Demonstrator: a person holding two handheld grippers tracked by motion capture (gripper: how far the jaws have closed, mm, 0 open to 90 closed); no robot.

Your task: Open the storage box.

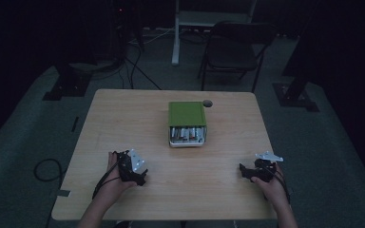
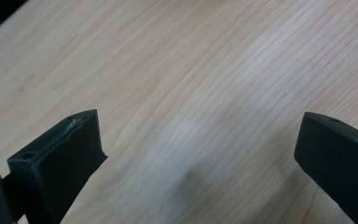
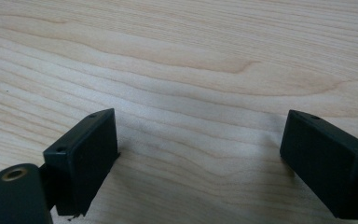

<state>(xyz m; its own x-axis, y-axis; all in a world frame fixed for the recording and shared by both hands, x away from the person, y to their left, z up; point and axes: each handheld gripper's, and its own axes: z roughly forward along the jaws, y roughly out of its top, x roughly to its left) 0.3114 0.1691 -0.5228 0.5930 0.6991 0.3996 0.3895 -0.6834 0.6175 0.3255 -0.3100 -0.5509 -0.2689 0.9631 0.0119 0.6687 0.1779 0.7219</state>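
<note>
Nothing started: left gripper (image 1: pixel 140 178) and right gripper (image 1: pixel 245 172) rest on the light wooden table (image 1: pixel 123 118), jaws wide, empty; green-lidded metal box of silvery cylinders (image 1: pixel 187 123) sits mid-table, well apart, untouched

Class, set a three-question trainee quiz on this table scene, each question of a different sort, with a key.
1. True or false: the left gripper is shut on a battery.
2. Which lies beside the far right corner of the green-lidded metal box of cylindrical batteries? A) red cup B) small dark round object C) spoon
3. Fill in: both grippers rest on the light wooden ______.

Key:
1. False; its jaws stand open over bare wood, as do those of the right gripper.
2. B, the small dark round object.
3. Table.
</note>
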